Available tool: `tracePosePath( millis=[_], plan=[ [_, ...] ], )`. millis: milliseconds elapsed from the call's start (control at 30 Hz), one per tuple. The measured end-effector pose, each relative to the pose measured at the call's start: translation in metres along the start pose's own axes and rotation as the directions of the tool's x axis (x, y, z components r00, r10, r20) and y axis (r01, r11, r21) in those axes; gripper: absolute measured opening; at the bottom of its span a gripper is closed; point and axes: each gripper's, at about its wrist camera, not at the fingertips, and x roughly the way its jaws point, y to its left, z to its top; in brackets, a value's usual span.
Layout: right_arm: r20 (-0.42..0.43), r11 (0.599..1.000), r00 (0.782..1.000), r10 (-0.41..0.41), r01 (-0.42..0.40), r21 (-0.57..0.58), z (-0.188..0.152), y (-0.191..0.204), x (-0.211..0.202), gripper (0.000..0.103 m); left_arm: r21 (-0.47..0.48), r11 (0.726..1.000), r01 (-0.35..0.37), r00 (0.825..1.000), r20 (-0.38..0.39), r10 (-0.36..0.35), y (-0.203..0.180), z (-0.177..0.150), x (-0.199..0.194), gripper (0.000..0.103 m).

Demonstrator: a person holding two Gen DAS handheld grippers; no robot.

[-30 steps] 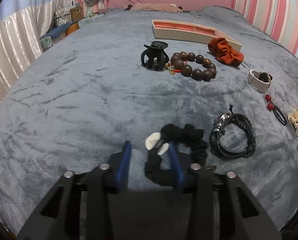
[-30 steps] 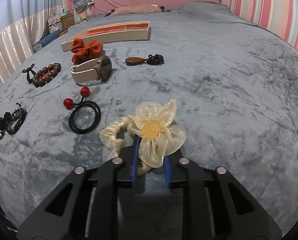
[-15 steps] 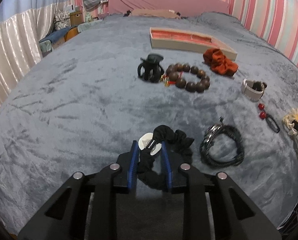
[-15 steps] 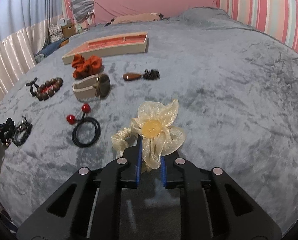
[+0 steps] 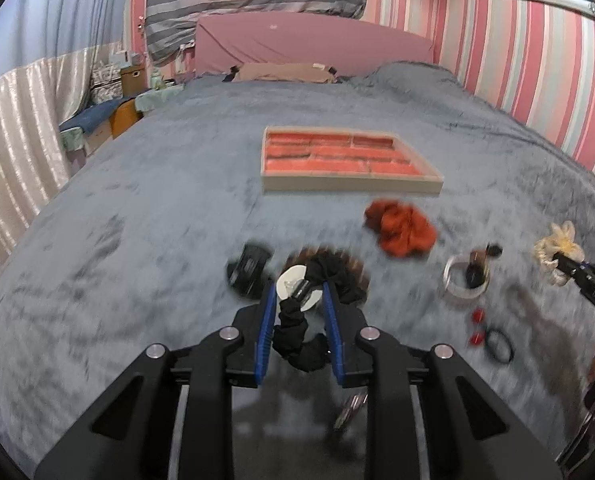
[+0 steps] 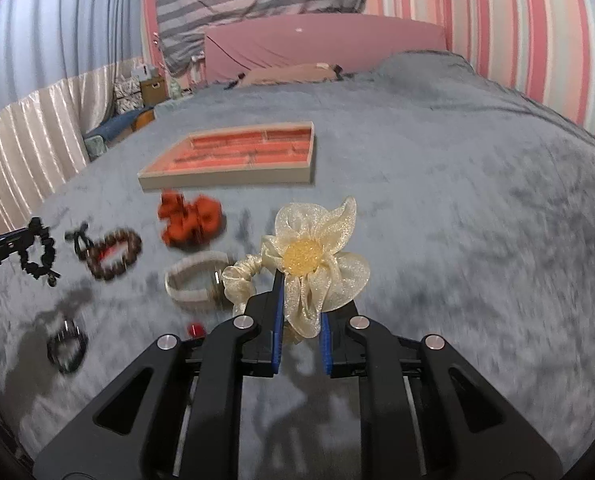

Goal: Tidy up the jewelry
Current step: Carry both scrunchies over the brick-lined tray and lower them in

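Observation:
My left gripper [image 5: 299, 294] is shut on a black scrunchie [image 5: 297, 340] with a white charm [image 5: 293, 284] and holds it above the grey bedspread. My right gripper [image 6: 302, 296] is shut on a cream flower scrunchie [image 6: 317, 252] with a yellow centre, also lifted; it also shows in the left wrist view [image 5: 555, 246]. The black scrunchie also shows in the right wrist view [image 6: 39, 254]. The jewelry tray [image 5: 351, 166] with orange compartments lies ahead on the bed, and shows in the right wrist view [image 6: 237, 160].
On the bedspread lie an orange scrunchie [image 5: 401, 228], a black claw clip [image 5: 249, 268], a wooden bead bracelet [image 6: 111, 254], a white-strap watch [image 6: 195, 280], a black hair tie with red beads [image 5: 493, 342] and a braided black bracelet [image 6: 67, 344]. Pink headboard [image 5: 313, 46] at the back.
Both grippers have risen off the bedspread with their scrunchies and moved toward the tray. The left gripper closed on the black scrunchie a second ago.

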Motion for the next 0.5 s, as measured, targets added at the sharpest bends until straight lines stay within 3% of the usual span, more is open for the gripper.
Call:
tracePosePath(
  millis=[233, 500],
  plan=[
    [0.027, 0.999, 0.999, 0.041, -0.041, -0.013, 0.073, 0.006, 0.045, 0.015, -0.011, 1.0, 0.029, 1.0, 0.001, -0.029, -0.011, 0.075, 0.048, 0.024],
    [-0.023, 0.996, 0.997, 0.08, -0.079, 0.027, 0.164, 0.008, 0.145, 0.015, -0.036, 0.999, 0.014, 0.999, -0.047, -0.015, -0.013, 0.166, 0.137, 0.024]
  ],
)
